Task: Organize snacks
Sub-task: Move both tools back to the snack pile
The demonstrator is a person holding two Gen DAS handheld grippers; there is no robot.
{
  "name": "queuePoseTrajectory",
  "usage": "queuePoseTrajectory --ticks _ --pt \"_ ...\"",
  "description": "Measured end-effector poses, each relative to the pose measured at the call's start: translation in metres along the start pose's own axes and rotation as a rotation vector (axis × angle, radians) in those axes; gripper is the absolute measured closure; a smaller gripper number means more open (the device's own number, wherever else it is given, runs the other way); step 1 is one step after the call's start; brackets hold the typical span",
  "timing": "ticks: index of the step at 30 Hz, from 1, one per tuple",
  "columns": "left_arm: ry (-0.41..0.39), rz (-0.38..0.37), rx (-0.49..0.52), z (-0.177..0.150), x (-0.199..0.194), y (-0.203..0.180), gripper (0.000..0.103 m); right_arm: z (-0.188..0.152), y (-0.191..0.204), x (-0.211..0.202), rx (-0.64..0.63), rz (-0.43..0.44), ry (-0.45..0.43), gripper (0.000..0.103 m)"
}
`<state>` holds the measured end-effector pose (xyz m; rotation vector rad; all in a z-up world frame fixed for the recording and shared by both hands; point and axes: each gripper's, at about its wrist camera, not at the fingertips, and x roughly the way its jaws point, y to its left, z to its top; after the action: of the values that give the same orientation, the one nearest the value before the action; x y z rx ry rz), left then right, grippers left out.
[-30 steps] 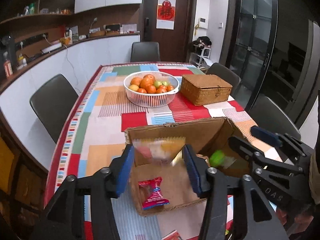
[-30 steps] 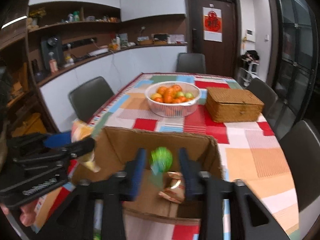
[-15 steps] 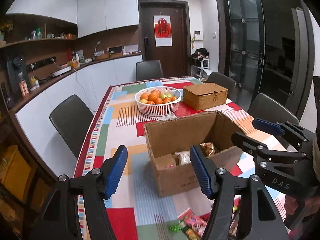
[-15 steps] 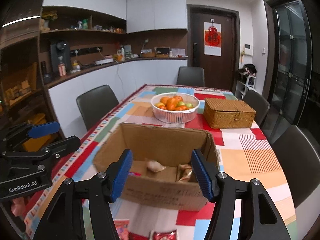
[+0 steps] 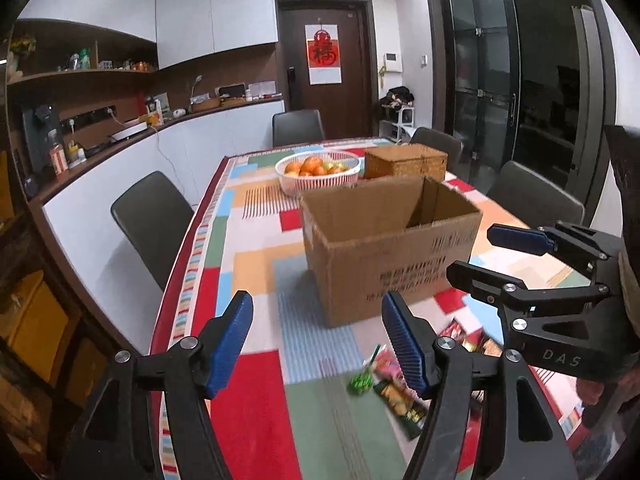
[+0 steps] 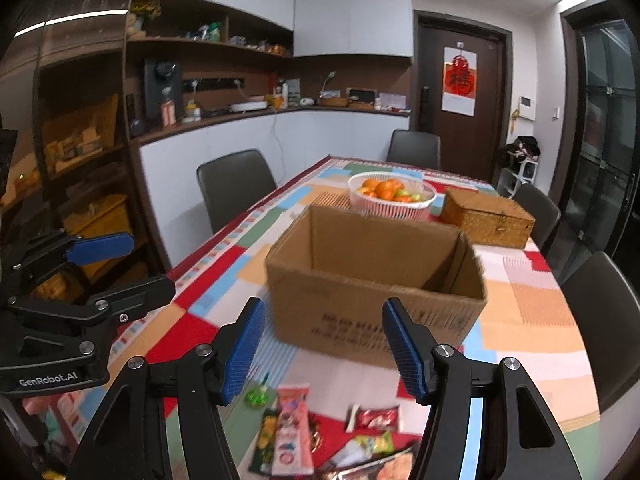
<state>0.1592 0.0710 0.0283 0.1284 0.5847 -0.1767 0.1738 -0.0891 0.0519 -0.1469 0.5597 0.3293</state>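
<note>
both grippers hang empty above the near edge of the counter [image 6: 532, 312], each with its blue-padded fingers spread wide and nothing between them: the left gripper [image 5: 316, 340] sits toward 9 o'clock and the right gripper [image 6: 322, 344] toward 3 o'clock, level with each other, so that each shows in the other's view. that wide stance reads as readiness to drop onto a fresh packet rather than as carrying. the cardboard box [image 6: 376, 276] stands open-topped at 12 o'clock from both pairs of fingers, flaps out of the way, set between the hands and the fruit, probably so snacks can be lifted forward and let fall into it; from this low angle its inside floor is hidden, so what it already holds cannot be told. the loose snacks lie flat in a small heap on the counter at 6 o'clock from the box, just under the right fingers: a pink snack packet [image 6: 292, 428], a red candy wrapper [image 6: 374, 418], a green wrapped candy [image 6: 256, 396] at the heap's 9 o'clock edge, and more packets blurred below. farther back at 12 o'clock, well apart from the work, sit the white fruit basket [image 6: 394, 206] of oranges and a wicker box [image 6: 488, 218] with its lid shut. the heap suggests sorting is part done.
</note>
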Motion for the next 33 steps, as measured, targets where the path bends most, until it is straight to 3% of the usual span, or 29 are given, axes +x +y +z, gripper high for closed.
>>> queuePoseTrajectory --ticks 17,33 --pt "0.116 -0.054 0.029 -0.081 0.017 0.002 0.037 -0.068 0.03 0.029 -0.045 0.046 0.221 0.041" --pt "0.213 -0.138 0.014 -0.108 0.062 0.001 0.037 -0.103 0.032 0.06 -0.02 0.056 0.357 0.042"
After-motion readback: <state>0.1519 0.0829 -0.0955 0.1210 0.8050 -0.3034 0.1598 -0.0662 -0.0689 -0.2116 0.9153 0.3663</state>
